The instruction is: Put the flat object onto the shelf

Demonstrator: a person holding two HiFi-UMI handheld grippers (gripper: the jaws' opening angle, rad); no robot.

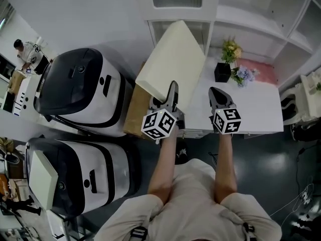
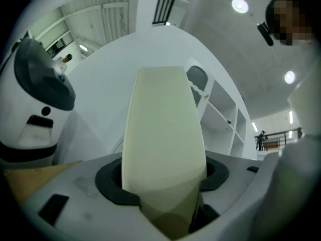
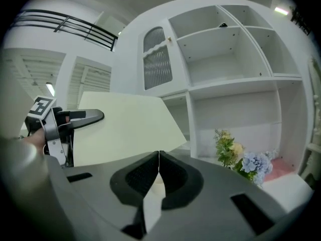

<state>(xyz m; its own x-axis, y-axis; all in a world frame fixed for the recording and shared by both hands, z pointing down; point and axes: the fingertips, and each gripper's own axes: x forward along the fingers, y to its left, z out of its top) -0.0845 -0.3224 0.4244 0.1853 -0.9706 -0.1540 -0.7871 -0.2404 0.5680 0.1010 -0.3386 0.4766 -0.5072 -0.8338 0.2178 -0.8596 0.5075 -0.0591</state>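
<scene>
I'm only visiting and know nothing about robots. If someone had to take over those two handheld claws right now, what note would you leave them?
Left gripper: clamped on one end of the cream flat board, jaws wide around its thickness.
Right gripper: jaws together, empty, beside the board and not touching it.
Things: the board is tilted in the air in front of the white shelf unit. The flowers stand at the shelf's foot.
Done: the board is lifted and faces the shelf.
Left: lay it onto a free shelf, clear of the flowers, then let go.
</scene>
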